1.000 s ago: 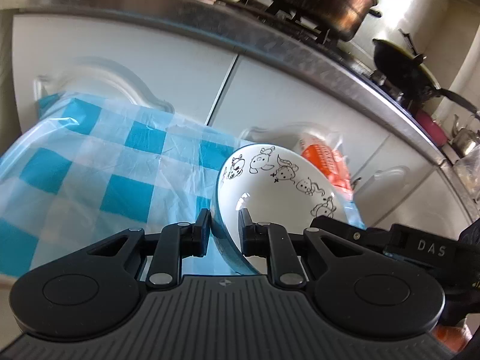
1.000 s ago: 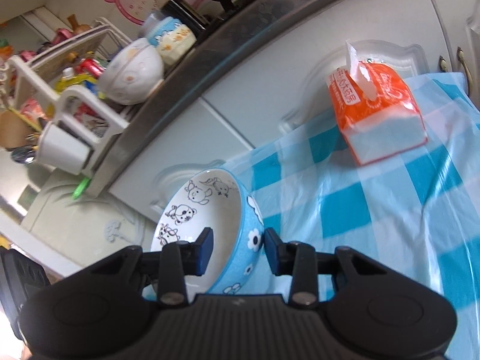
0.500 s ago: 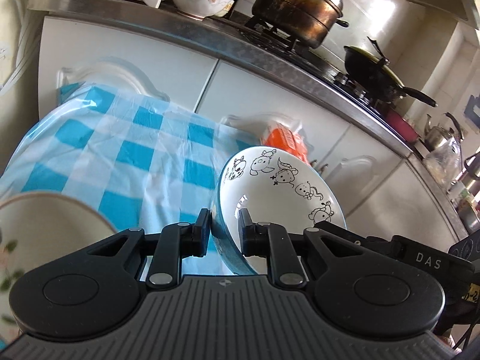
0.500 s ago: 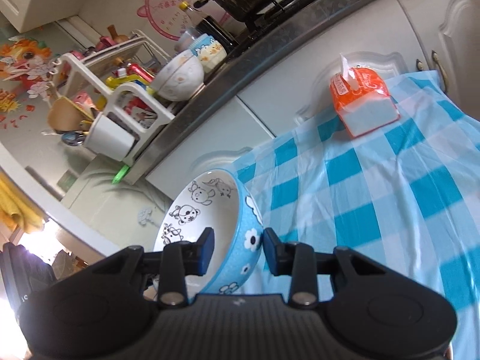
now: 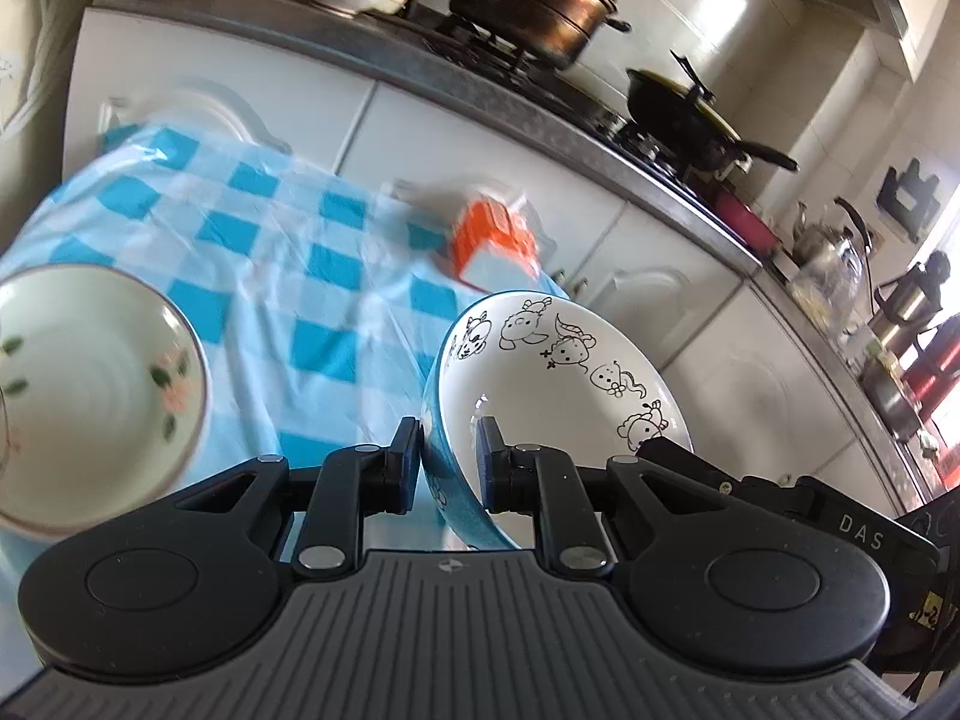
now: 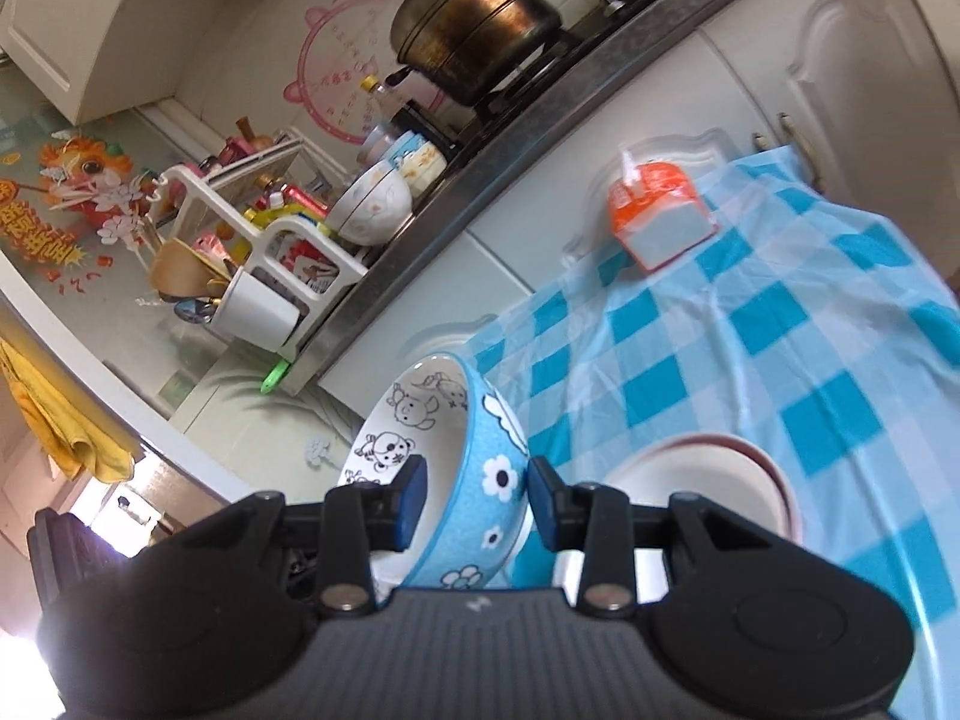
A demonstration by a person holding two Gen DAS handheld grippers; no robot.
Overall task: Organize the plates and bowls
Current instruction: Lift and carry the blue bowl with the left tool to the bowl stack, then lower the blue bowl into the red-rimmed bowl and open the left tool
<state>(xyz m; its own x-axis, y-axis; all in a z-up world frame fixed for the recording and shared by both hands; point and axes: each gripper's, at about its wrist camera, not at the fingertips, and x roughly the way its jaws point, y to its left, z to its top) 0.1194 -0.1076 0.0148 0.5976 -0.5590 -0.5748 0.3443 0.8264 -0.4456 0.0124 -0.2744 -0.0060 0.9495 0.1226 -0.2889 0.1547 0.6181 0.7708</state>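
**Two hand-held grippers each hold a cartoon bowl above a checked cloth**

The left hand-held gripper (image 5: 450, 450) pinches the rim of a bowl (image 5: 558, 378), one finger outside the blue wall and one inside the white interior, which carries black cartoon animals. The bowl tilts on its side, raised above the blue-and-white checked cloth (image 5: 288, 276). To this gripper's left, a cream flowered bowl (image 5: 90, 396) sits on the cloth. Ahead lies an orange tissue pack (image 5: 492, 240).

The right hand-held gripper (image 6: 471, 501) clamps a matching bowl, the blue flowered bowl (image 6: 474, 480), by its wall, also tilted. Just right of it, white plates with a pink rim (image 6: 708, 480) rest on the cloth. Beyond, a steel counter (image 6: 540, 96) carries a large pot (image 6: 474, 24) and a dish rack (image 6: 270, 252).
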